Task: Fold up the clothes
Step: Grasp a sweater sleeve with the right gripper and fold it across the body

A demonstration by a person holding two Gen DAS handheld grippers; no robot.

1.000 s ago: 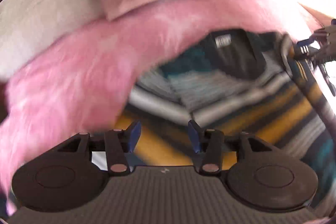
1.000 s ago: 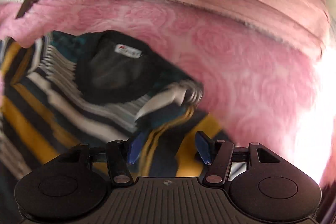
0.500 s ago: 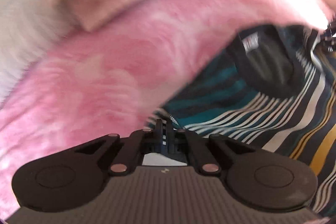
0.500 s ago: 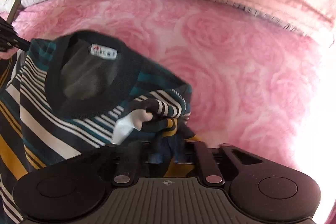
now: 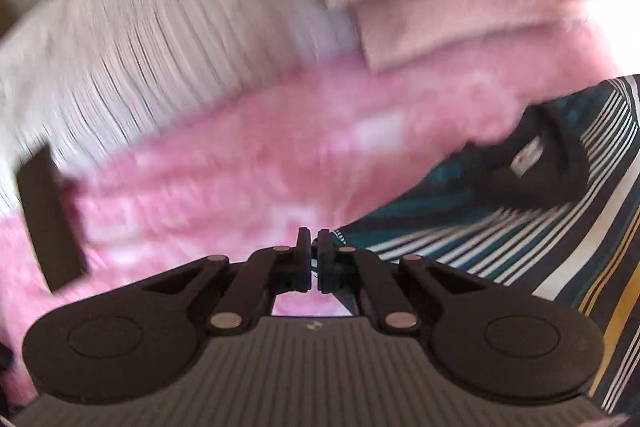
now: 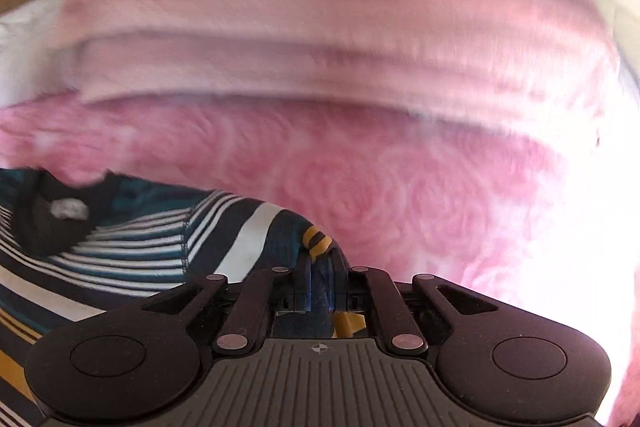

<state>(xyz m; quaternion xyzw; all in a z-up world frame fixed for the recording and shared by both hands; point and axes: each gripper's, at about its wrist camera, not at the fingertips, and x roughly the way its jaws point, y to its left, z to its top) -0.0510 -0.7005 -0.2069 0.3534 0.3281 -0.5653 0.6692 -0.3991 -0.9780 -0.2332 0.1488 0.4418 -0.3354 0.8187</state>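
A striped sweater (image 5: 540,227) in navy, teal, white and mustard, with a black collar and a white label, lies on a pink rose-patterned blanket (image 5: 240,167). My left gripper (image 5: 314,247) is shut on the sweater's left shoulder edge. In the right wrist view the sweater (image 6: 140,247) spreads to the left, and my right gripper (image 6: 320,267) is shut on a bunched fold of its right shoulder. Both views are motion-blurred.
Folded pale pink bedding (image 6: 320,27) is stacked at the back of the bed. A white ribbed cover (image 5: 120,47) lies at the back left. A dark flat object (image 5: 50,219) sits at the left. Bright light washes out the right side (image 6: 580,227).
Both grippers closed on the sweater's shoulders about half a second ago. Since then they have moved apart, and the sweater is stretched wider between them.
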